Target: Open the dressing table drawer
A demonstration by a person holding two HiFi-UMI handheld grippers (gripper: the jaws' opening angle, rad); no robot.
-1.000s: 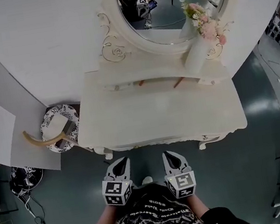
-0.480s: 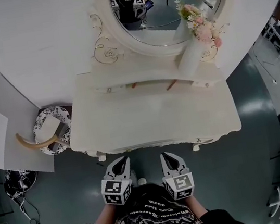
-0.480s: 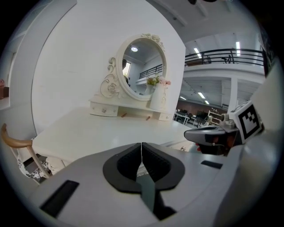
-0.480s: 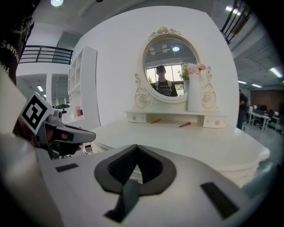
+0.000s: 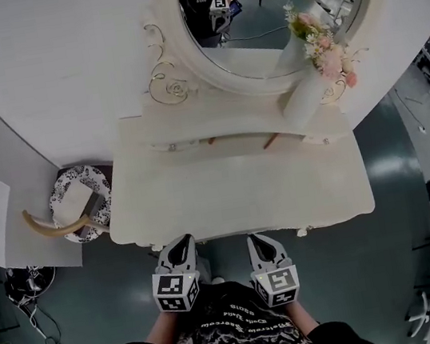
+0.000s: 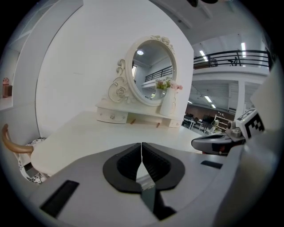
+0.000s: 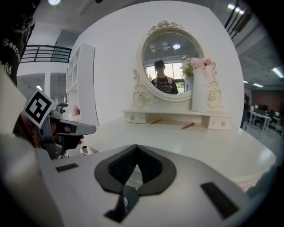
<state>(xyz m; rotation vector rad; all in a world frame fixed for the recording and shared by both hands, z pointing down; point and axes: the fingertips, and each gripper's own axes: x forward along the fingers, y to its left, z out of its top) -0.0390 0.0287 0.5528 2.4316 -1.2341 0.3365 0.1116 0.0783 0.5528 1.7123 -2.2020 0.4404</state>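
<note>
Approach, I judge: my left gripper (image 5: 183, 243) and right gripper (image 5: 259, 240), both closed on nothing, hover at the dressing table's (image 5: 235, 196) near edge. A small drawer (image 7: 134, 117) sits far back, below the mirror (image 5: 254, 7). Next I must open one claw and reach its knob.

Lower centre: black shirt (image 5: 236, 330), pale print. On left gripper (image 5: 183, 243), right gripper (image 5: 257, 241): grey shells, black ribbed pads (image 6: 156, 162), black-and-white marker cubes (image 5: 176, 292).
</note>
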